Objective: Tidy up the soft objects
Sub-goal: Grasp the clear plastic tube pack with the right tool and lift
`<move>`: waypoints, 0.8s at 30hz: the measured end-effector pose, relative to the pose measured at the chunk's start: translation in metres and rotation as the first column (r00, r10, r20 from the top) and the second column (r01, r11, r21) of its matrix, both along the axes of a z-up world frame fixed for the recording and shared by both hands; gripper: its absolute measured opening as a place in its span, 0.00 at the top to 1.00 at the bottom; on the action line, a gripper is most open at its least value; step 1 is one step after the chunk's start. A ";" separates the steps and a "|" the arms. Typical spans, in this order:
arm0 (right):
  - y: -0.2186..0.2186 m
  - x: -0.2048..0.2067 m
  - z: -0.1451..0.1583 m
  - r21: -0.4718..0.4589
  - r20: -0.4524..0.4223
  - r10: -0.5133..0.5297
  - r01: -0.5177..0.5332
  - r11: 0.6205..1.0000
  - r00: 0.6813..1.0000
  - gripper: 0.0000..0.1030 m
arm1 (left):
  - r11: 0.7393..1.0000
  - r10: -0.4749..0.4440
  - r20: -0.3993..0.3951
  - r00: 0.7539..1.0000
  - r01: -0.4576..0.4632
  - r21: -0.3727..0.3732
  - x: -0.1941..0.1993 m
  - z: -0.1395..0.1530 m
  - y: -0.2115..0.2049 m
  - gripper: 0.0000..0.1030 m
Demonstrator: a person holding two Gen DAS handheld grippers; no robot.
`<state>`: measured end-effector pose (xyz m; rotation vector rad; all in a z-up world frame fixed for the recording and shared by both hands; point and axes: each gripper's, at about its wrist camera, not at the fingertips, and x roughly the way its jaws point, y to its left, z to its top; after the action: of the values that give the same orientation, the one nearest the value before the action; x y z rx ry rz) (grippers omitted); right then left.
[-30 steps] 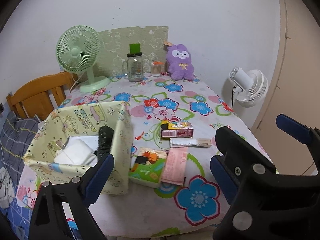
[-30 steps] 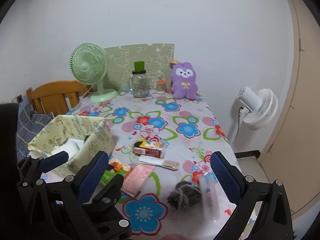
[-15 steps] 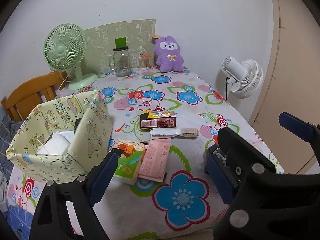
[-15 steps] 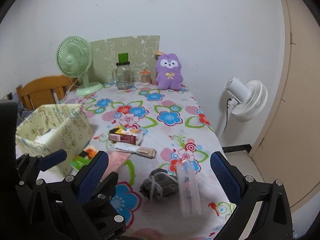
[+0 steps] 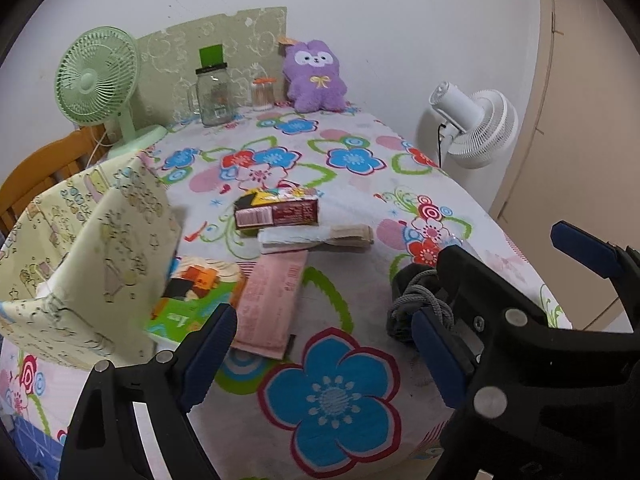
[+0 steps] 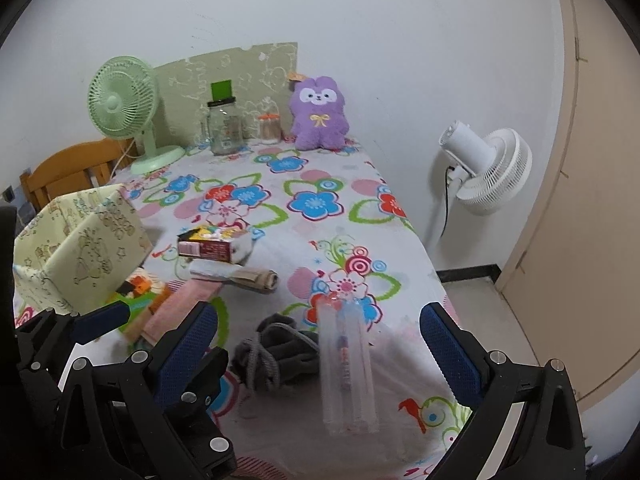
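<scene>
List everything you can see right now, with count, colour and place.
Fabric storage box: 1, pale yellow, table's left.
Plush toy: 1, purple, far edge.
Desk fan: 1, green, far left.
Glass jar: 1, clear, beside the fan.
Carton: 1, maroon, centre.
Pouch: 1, pink, near centre.
Tissue pack: 1, green, beside the box.
Cord bundle: 1, grey, near edge.
Plastic case: 1, clear, beside the bundle.
Floor fan: 1, white, right.
Left gripper: open.
Right gripper: open.

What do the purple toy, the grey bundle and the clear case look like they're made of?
Purple toy: plush fabric, going by its fuzzy, matte pile. Grey bundle: soft knit or fleece, probably, limp and corded. Clear case: likely hard plastic, see-through with glossy edges.
</scene>
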<state>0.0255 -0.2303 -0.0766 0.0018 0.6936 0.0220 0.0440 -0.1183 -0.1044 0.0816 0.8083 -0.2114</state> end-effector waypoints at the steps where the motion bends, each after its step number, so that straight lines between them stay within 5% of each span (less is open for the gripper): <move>1: -0.002 0.001 -0.001 0.000 -0.003 -0.002 0.002 1.000 1.000 0.03 | 1.000 -0.004 -0.004 1.000 0.004 0.001 0.000 -0.001 -0.002 0.14; 13: -0.031 0.016 -0.022 0.082 -0.092 -0.035 0.043 0.996 0.995 0.25 | 0.999 -0.038 0.013 0.999 0.037 0.038 0.006 -0.002 -0.021 0.17; 24: -0.033 0.021 -0.037 0.149 -0.145 0.005 0.017 0.989 0.989 0.63 | 0.996 -0.039 0.004 0.999 0.039 0.074 0.006 -0.009 -0.027 0.15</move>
<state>0.0461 -0.2635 -0.1141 0.1511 0.8359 0.0685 0.0499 -0.1456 -0.1134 0.1679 0.8098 -0.2182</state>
